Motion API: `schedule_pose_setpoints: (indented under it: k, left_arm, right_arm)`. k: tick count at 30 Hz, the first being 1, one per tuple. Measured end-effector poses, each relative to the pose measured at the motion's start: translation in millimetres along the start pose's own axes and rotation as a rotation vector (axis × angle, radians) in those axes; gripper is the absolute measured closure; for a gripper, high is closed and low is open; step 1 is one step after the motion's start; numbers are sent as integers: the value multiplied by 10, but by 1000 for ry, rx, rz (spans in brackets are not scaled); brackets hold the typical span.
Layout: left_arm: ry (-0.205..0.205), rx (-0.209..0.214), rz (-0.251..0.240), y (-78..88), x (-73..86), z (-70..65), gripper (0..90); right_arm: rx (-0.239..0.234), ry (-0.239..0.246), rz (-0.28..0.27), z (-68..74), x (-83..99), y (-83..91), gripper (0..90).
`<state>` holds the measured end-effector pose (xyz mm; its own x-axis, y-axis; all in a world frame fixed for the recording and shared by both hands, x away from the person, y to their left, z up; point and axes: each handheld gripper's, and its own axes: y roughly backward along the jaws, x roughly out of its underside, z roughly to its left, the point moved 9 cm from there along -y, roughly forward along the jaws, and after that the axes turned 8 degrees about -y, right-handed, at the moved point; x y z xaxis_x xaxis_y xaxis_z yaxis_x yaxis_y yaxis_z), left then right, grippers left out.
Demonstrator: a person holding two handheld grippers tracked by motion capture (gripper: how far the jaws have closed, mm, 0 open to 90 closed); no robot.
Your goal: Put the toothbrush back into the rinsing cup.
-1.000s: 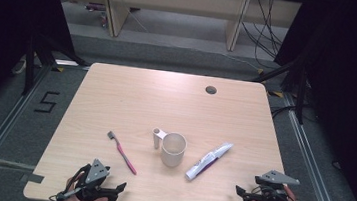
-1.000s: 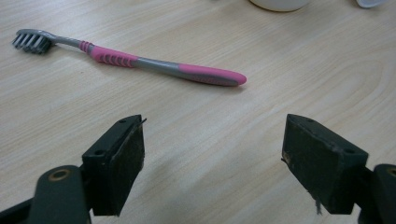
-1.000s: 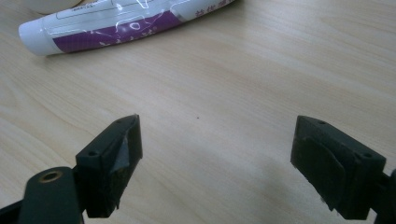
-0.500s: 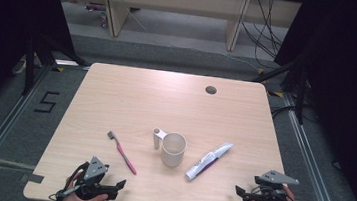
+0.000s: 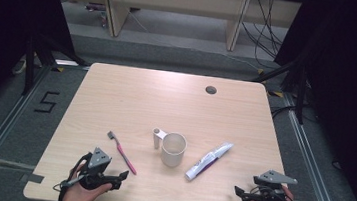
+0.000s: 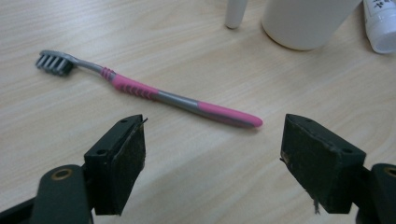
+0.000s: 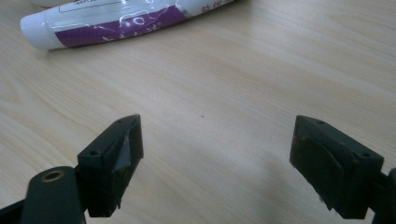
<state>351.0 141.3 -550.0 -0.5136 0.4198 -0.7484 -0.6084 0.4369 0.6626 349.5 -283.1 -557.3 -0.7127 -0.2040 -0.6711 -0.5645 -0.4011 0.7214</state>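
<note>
A pink and grey toothbrush (image 5: 122, 151) lies on the wooden table (image 5: 131, 100), left of a white cup (image 5: 173, 149). Its bristles point away from me. A white and purple toothpaste tube (image 5: 209, 160) lies right of the cup. My left gripper (image 5: 121, 180) rests near the front edge, open, just short of the toothbrush handle. In the left gripper view the toothbrush (image 6: 149, 91) lies across, beyond the open left gripper (image 6: 212, 158). My right gripper (image 5: 239, 195) is open at the front right, with bare table in front of the right gripper (image 7: 217, 161) and the tube (image 7: 121, 18) farther off.
A short white upright post (image 5: 156, 137) stands at the cup's left side. A dark cable hole (image 5: 211, 90) sits near the table's far edge. Dark floor, shelving legs and cables surround the table.
My left gripper has crept slightly forward and right, toward the toothbrush handle. The right gripper, cup, toothbrush and tube have stayed put.
</note>
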Motion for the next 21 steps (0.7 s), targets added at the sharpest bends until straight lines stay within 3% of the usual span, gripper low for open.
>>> schedule_pose_setpoints:
  k: [6, 7, 10, 16, 19, 21]
  left_arm:
    - [15, -2, 20, -60, -131, 23, 228]
    - [-4, 1, 40, -59, -141, 27, 230]
    - [-4, -2, 55, -90, -197, 34, 243]
    - [-5, -15, 104, -201, -249, 141, 276]
    - [-11, -30, 132, -255, -249, 202, 289]
    - [-6, -28, 146, -293, -253, 236, 294]
  right_arm:
    - [-21, 35, -13, 3, -17, -19, 179]
    - [-21, 35, -13, 3, -17, -19, 179]
    - [-7, 8, 4, 8, 2, -4, 181]
    - [-14, 19, -3, 13, -8, -10, 183]
    - [-20, -3, 7, 29, 10, -11, 184]
    - [-25, 13, -3, 21, -3, -21, 185]
